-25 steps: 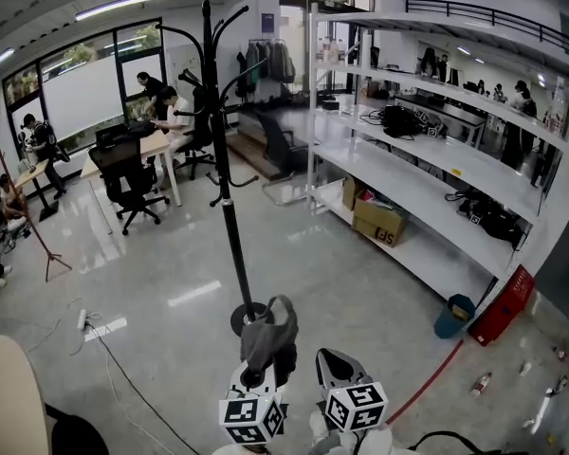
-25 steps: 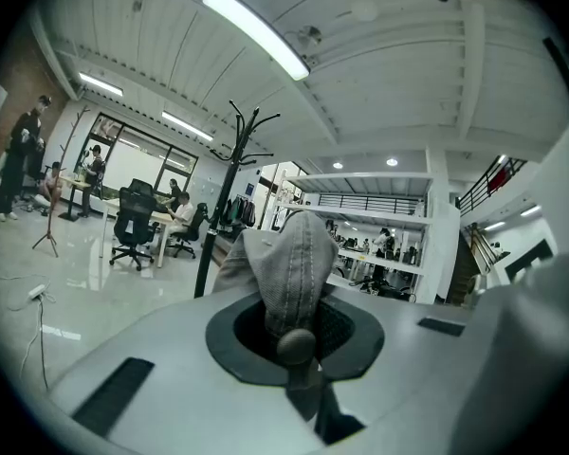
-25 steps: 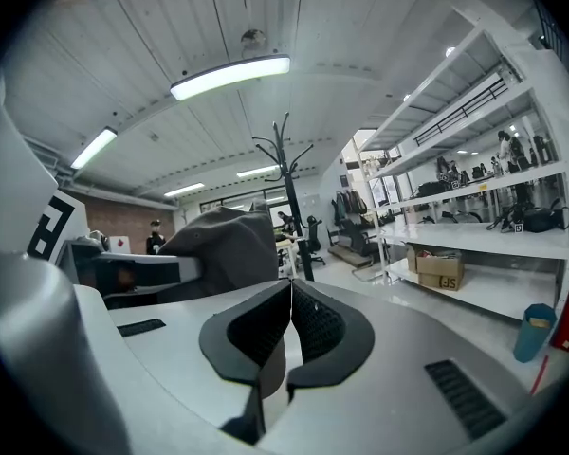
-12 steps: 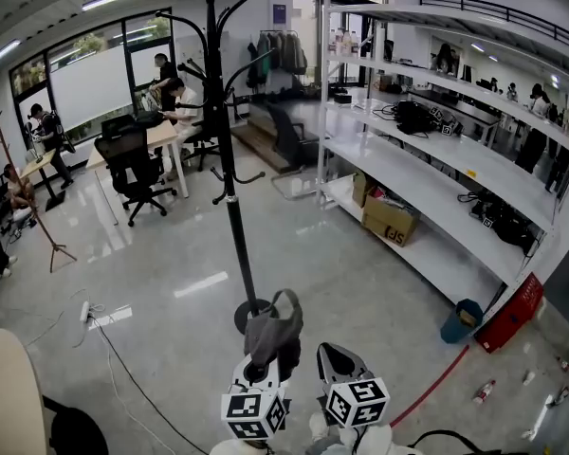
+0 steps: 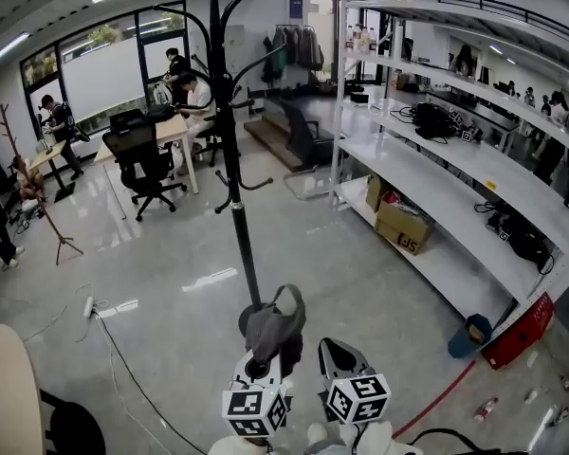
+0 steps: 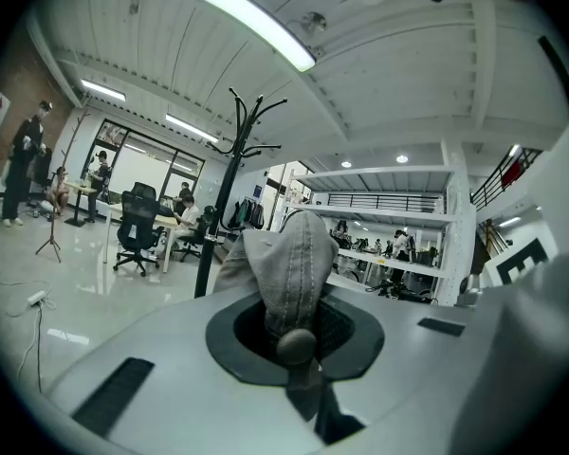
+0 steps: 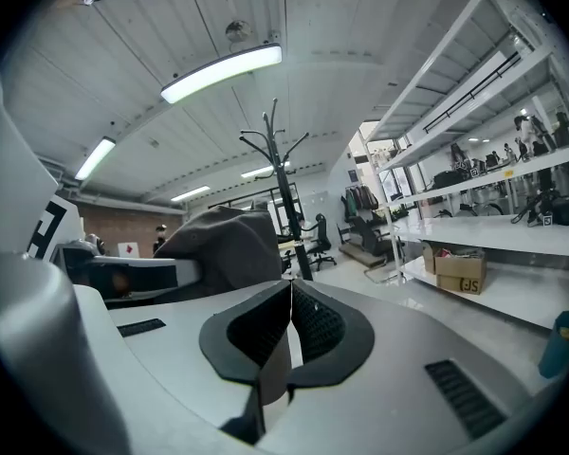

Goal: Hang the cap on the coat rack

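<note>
A grey cap (image 5: 273, 327) hangs from my left gripper (image 5: 268, 354), whose jaws are shut on its fabric; in the left gripper view the cap (image 6: 290, 271) stands up between the jaws. My right gripper (image 5: 330, 356) sits just to its right, shut with nothing in it; in the right gripper view its jaws meet (image 7: 290, 322) and the cap (image 7: 223, 246) shows at the left. The black coat rack (image 5: 229, 140) stands straight ahead on the floor, its curved hooks at the top, bare. It also appears in the left gripper view as the rack (image 6: 226, 173) and in the right one as the rack (image 7: 283, 183).
White shelving (image 5: 436, 150) with bags and cables runs along the right; a cardboard box (image 5: 404, 226) sits under it. A desk with black chairs (image 5: 142, 164) and seated people lies far left. A power strip and cable (image 5: 95, 311) lie on the floor. A blue bin (image 5: 467, 335) stands right.
The view has moved a little closer to the coat rack and shifted right. Both grippers keep their places, the left still shut on the cap.
</note>
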`<state>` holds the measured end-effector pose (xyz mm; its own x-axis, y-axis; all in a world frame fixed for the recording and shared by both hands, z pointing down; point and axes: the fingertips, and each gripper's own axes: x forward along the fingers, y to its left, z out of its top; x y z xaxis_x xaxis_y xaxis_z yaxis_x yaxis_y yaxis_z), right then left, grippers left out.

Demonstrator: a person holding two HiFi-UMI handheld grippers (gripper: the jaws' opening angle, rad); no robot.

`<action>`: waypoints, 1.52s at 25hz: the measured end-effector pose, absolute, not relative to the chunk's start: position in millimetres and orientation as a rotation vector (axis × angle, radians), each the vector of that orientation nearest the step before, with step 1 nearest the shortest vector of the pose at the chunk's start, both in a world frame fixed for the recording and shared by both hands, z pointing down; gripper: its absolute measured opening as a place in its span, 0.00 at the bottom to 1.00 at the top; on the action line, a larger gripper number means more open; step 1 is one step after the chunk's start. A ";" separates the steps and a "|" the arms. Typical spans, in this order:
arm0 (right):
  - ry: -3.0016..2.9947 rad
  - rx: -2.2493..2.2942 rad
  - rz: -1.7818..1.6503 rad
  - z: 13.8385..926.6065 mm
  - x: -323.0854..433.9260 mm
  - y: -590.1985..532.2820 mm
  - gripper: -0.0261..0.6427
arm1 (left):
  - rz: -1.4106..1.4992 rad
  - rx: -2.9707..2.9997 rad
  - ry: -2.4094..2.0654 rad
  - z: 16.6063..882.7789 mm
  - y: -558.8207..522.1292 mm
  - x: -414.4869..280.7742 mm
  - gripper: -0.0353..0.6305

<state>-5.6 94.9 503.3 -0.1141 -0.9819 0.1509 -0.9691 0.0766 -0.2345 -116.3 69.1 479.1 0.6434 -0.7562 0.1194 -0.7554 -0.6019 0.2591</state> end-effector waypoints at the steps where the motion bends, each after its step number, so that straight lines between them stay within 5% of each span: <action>1: 2.274 -2.054 -0.434 503.6 -1.7 89.8 0.06 | -0.005 2.577 -1.222 478.9 65.1 -112.6 0.08; 38: 2.444 -1.914 -0.540 532.0 71.7 -15.9 0.06 | -0.047 2.447 -1.424 488.6 -33.3 -53.3 0.08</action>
<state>71.7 -15.9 532.0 -0.2620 -0.9407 0.2154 -0.9439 0.2034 -0.2601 -53.3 -33.3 488.6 0.5058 -0.8535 0.1255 -0.8435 -0.4587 0.2796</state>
